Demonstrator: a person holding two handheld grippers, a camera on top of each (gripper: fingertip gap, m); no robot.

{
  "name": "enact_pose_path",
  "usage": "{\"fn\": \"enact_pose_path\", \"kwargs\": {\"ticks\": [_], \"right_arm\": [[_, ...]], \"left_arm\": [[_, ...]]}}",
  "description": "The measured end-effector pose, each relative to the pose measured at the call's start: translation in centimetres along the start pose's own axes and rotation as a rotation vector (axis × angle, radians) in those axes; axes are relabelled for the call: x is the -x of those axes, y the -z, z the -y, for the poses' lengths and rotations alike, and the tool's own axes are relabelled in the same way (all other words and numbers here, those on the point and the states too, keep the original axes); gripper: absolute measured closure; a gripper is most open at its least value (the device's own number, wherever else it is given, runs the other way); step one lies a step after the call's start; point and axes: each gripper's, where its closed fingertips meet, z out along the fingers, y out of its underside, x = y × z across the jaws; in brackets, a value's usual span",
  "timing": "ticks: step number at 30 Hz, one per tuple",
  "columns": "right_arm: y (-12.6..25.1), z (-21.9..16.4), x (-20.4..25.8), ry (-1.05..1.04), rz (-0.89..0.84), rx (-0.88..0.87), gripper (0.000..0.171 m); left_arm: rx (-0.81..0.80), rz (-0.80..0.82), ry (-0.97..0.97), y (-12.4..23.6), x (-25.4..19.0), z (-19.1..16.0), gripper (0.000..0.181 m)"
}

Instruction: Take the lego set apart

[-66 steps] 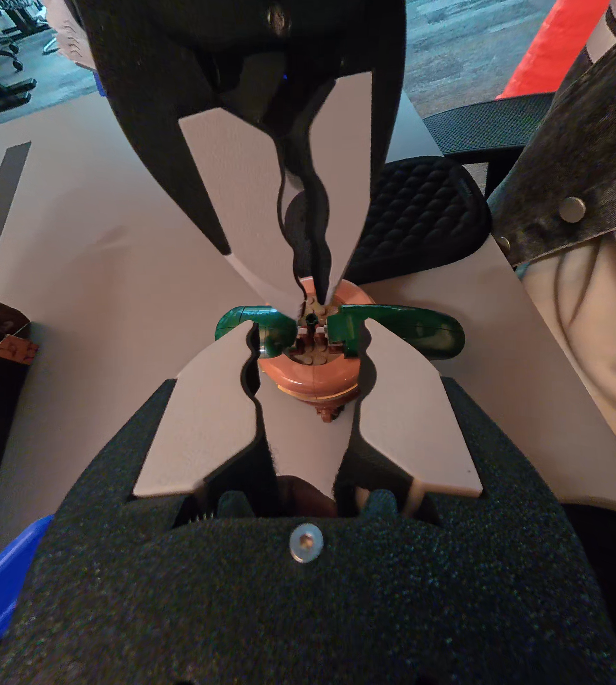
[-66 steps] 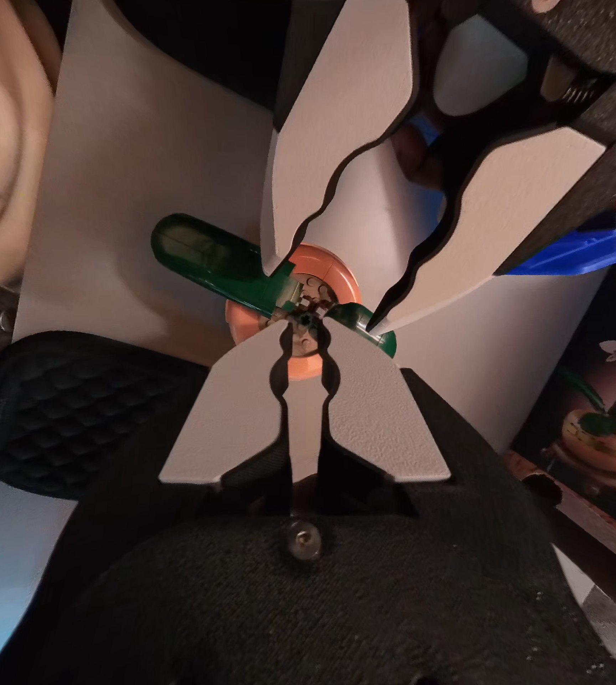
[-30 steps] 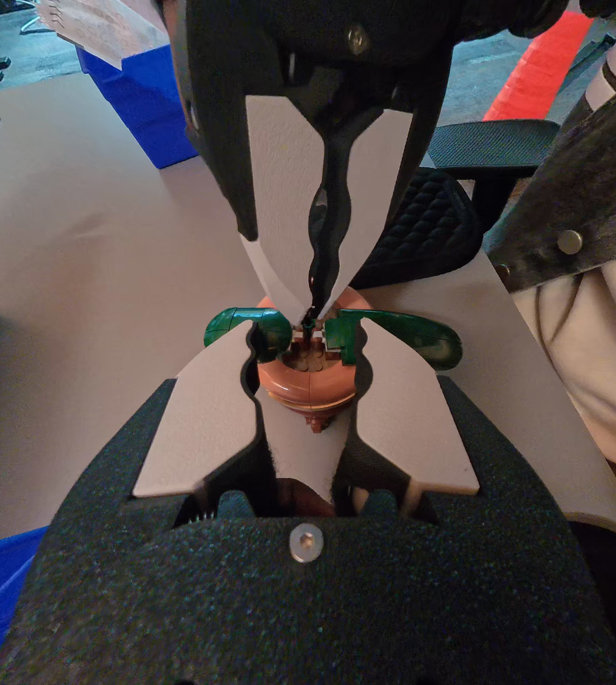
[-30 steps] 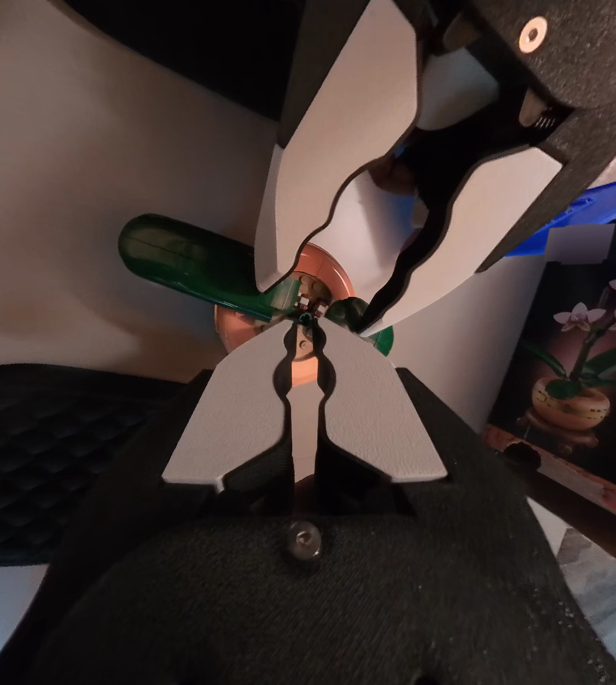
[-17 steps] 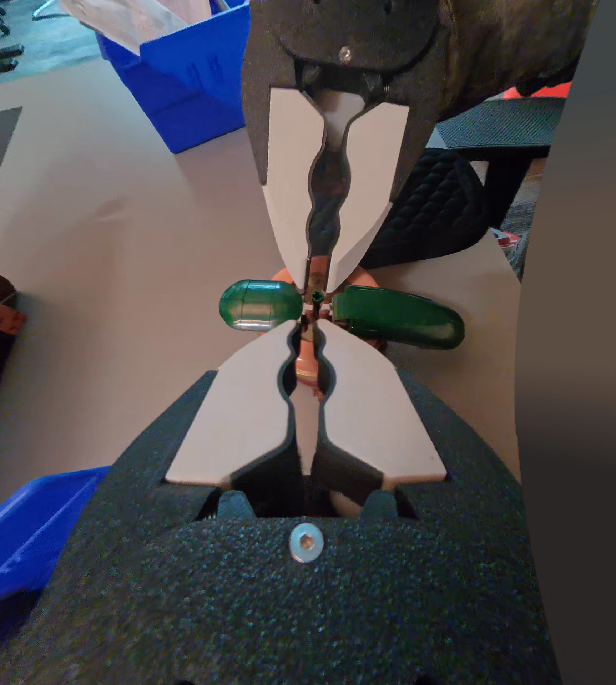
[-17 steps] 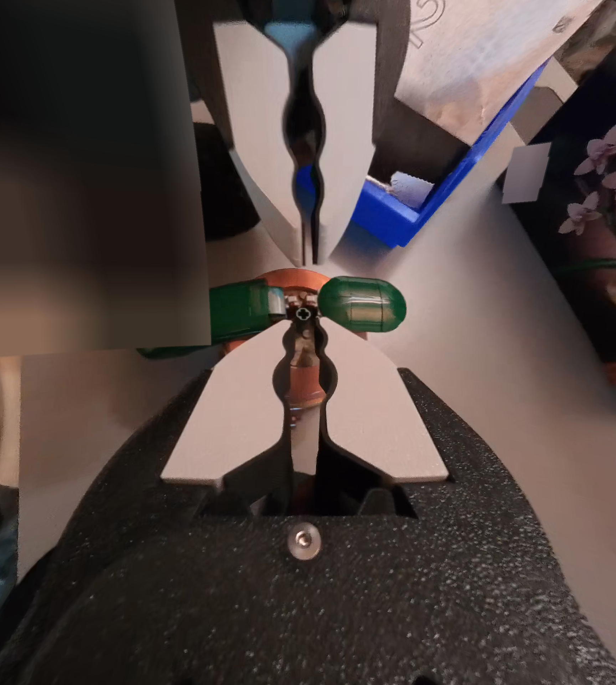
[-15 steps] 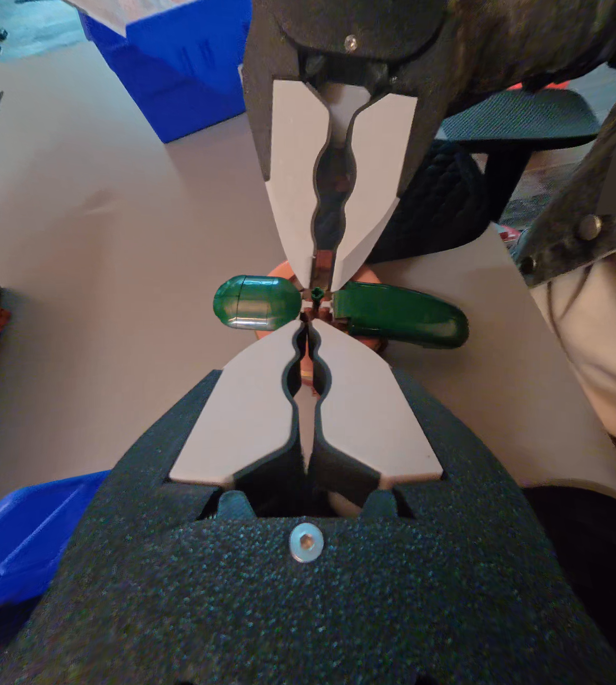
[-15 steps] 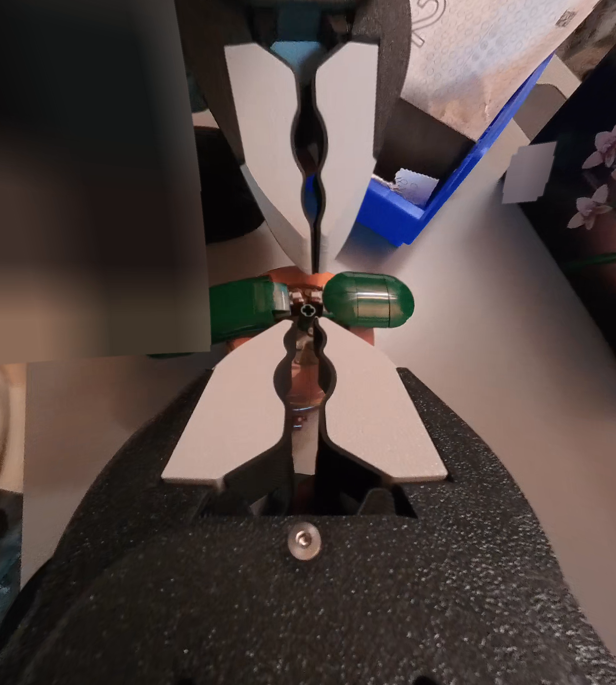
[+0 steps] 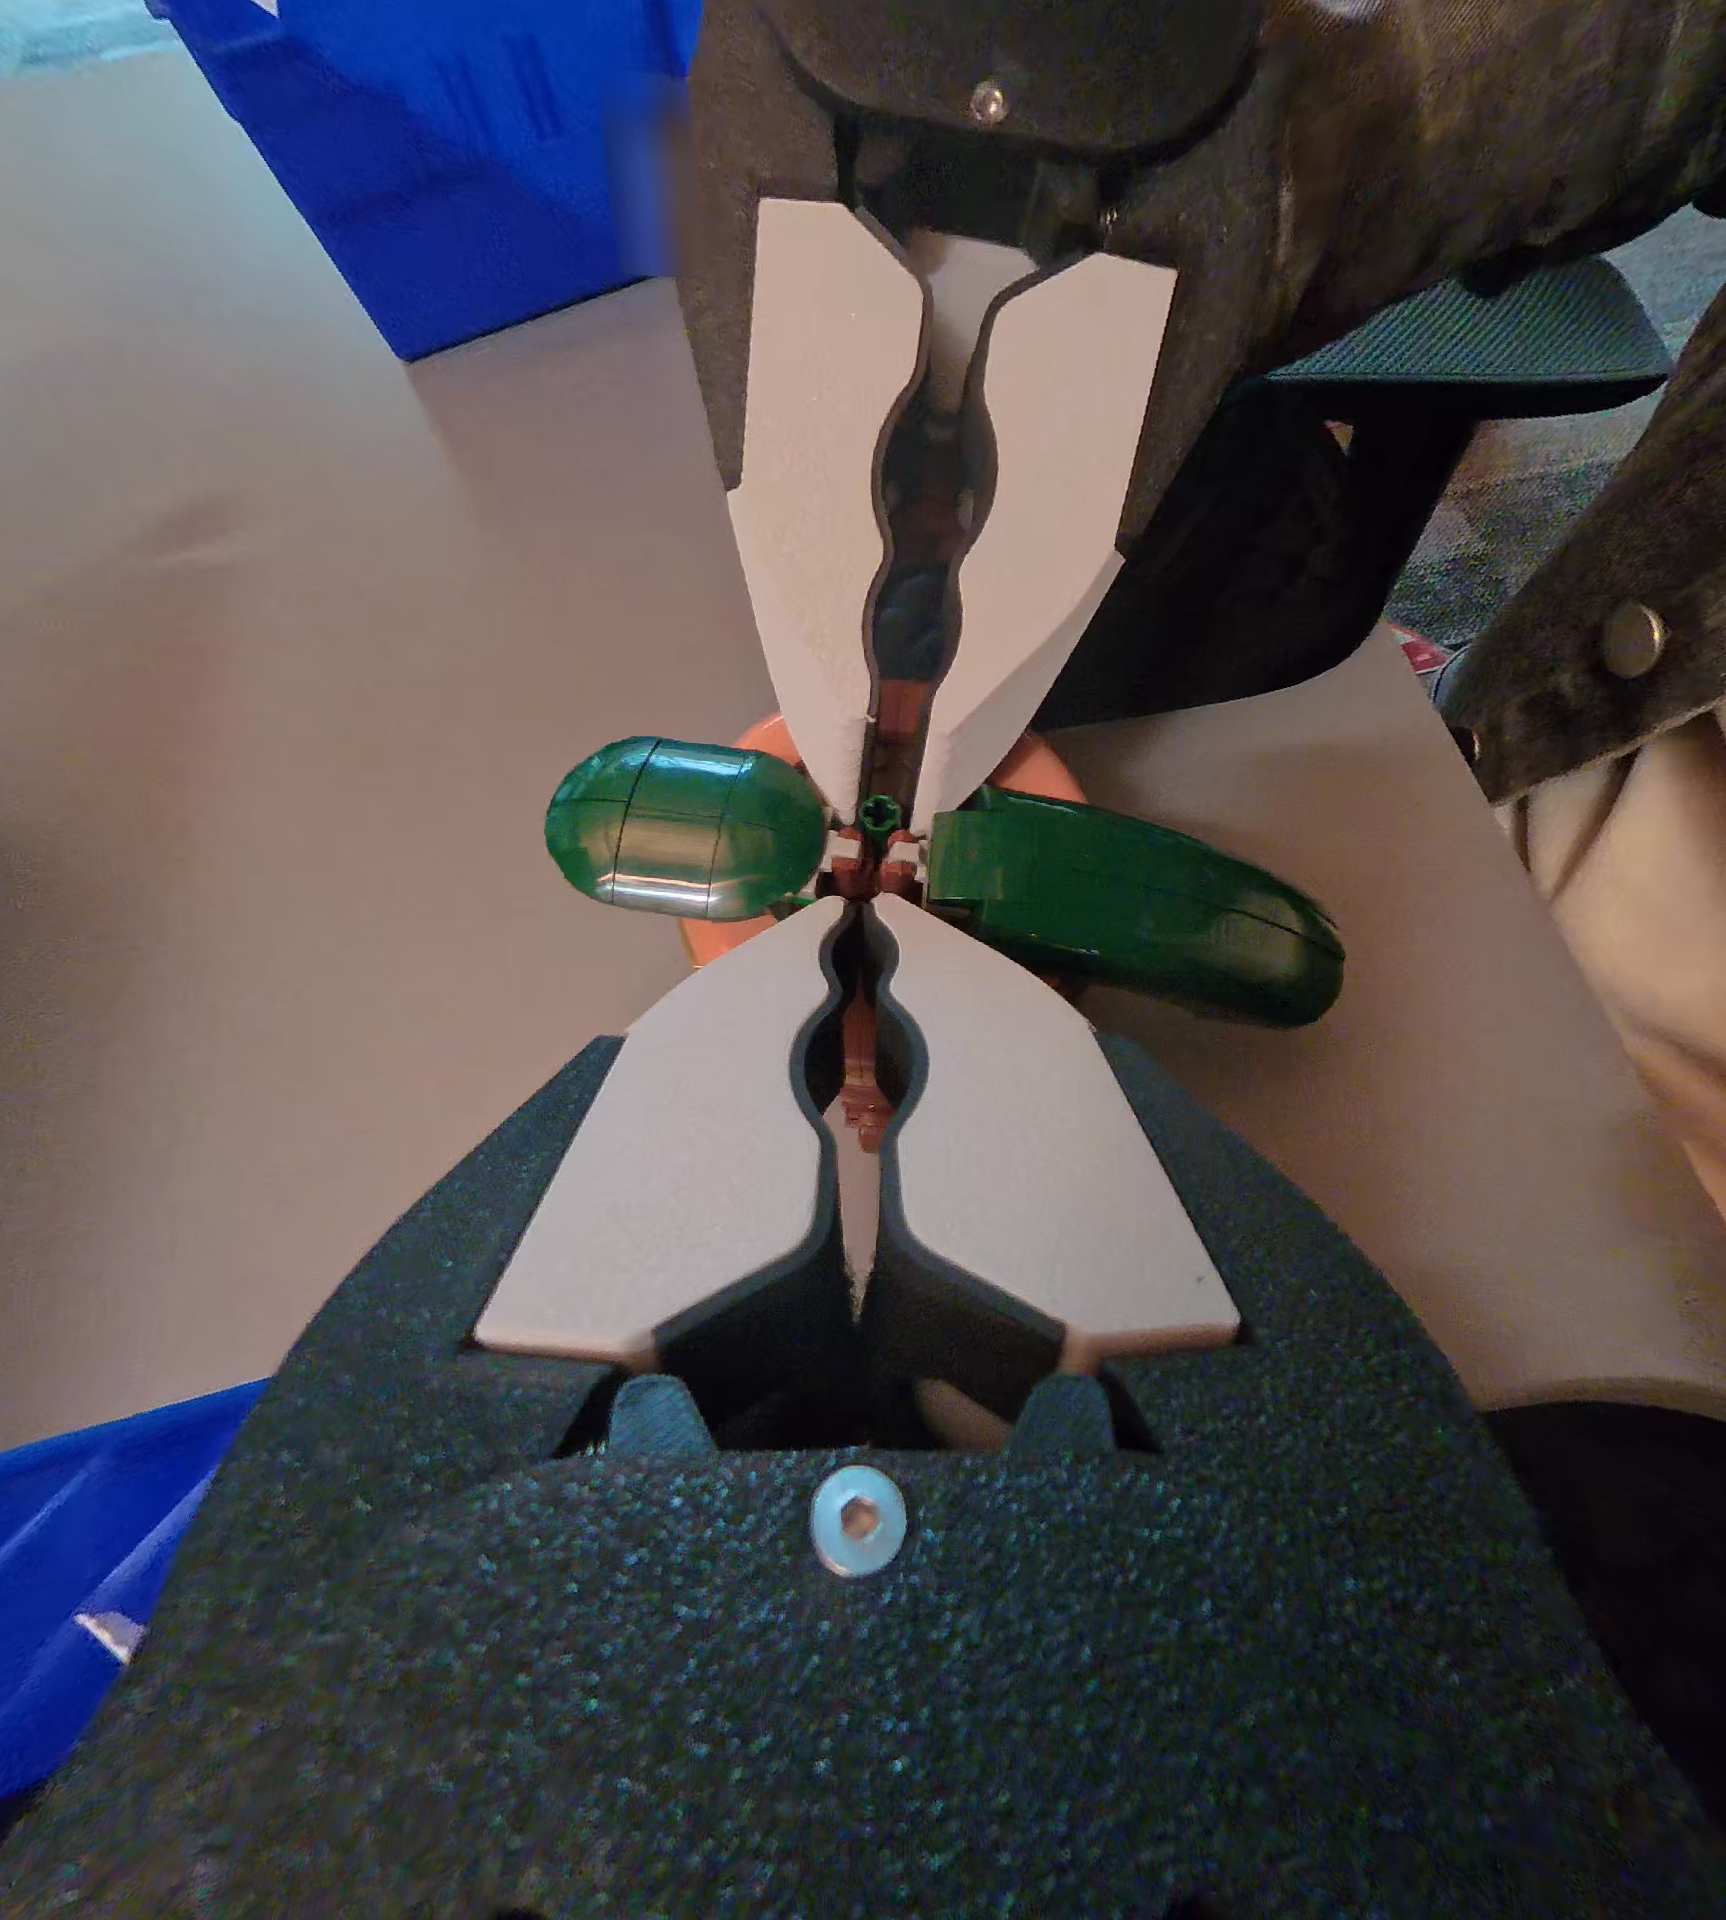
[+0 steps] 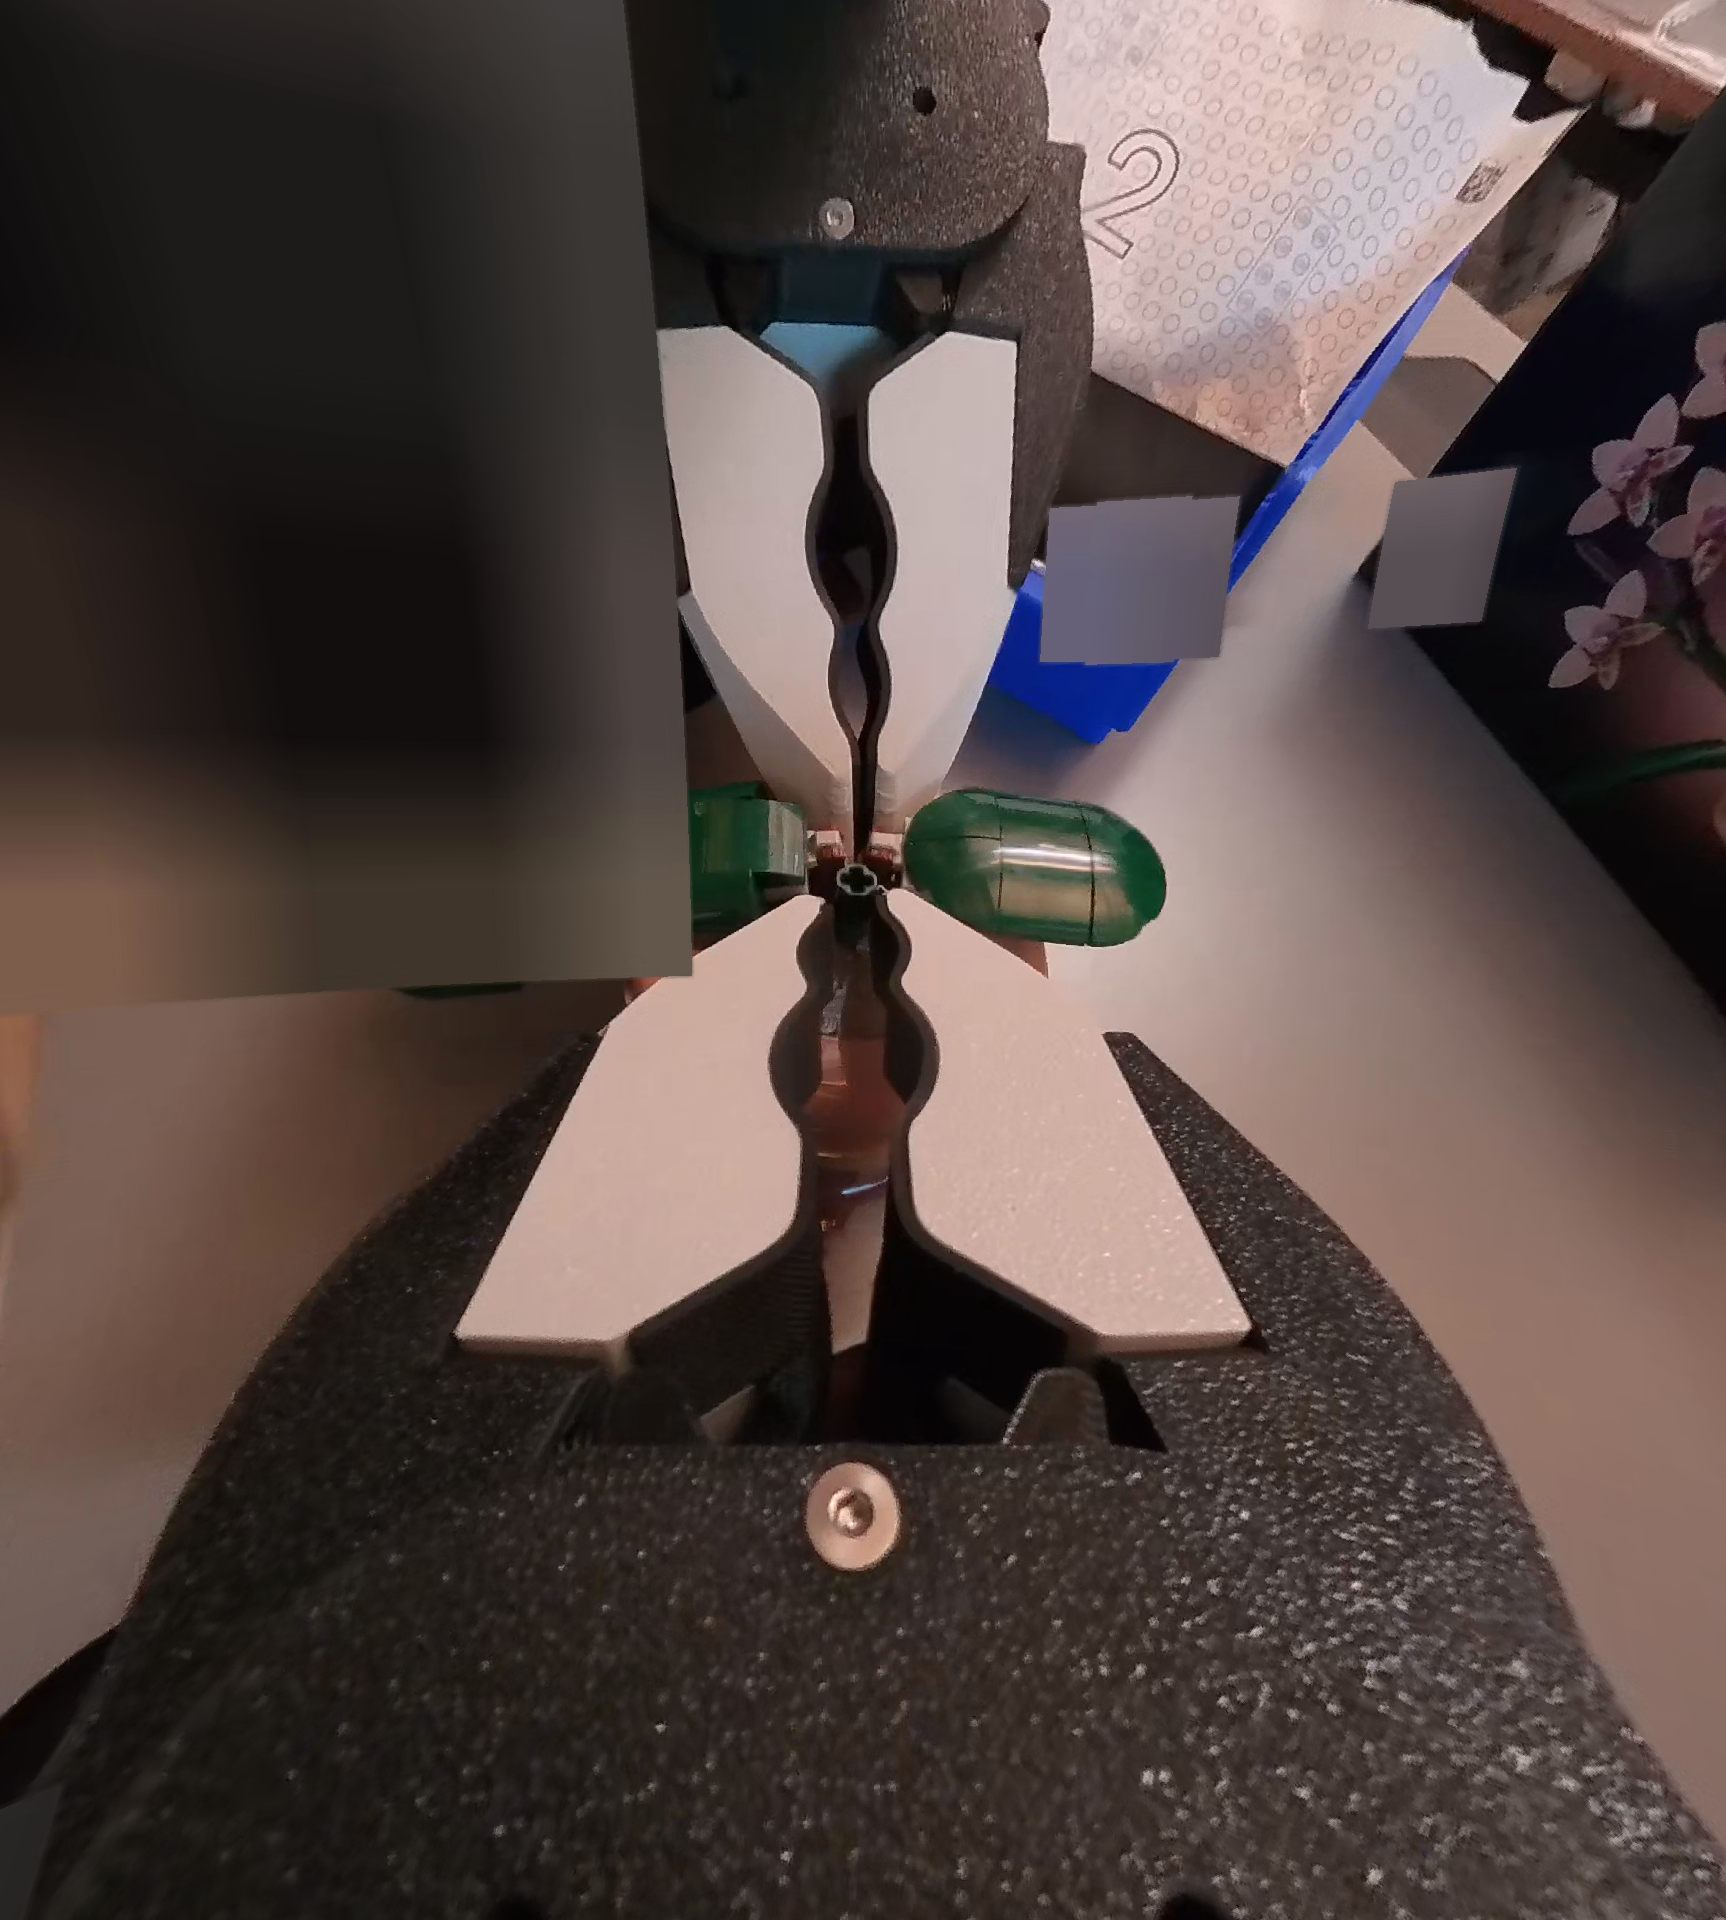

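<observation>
Two tools, left tool and right tool, pinch (tips closed) the lego set.

glossy green plastic leaves; matt table; rough black gripper shell.

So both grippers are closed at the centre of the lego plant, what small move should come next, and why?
Probably pull the two apart gently. The left gripper and right gripper both pinch the brown core from opposite sides, between the short leaf and long leaf, so nothing else needs regrasping.
</observation>
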Motion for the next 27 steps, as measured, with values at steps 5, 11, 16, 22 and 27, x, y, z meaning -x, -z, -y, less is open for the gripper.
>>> {"fn": "enact_pose_path", "kwargs": {"ticks": [5, 11, 16, 22, 27], "right_arm": [[0.1, 0.1, 0.0, -0.022, 0.015, -0.106, 0.167], [0.3, 0.0, 0.0, -0.052, 0.022, -0.164, 0.17], [1.2, 1.5, 0.0, 0.119, 0.048, -0.115, 0.163], [1.7, 1.6, 0.6, 0.525, 0.355, 0.28, 0.154], [1.2, 0.7, 0.6, 0.728, 0.541, 0.475, 0.162]], "left_arm": [[0.013, 0.005, 0.009, 0.0, 0.0, 0.0, 0.181], [0.026, 0.016, 0.015, 0.0, 0.0, 0.0, 0.181], [0.021, 0.013, 0.011, -0.1, 0.0, 0.0, 0.181], [0.004, 0.004, 0.014, -0.1, 0.0, 0.1, 0.181], [-0.005, -0.001, 0.019, -0.2, 0.0, 0.1, 0.181]]}}
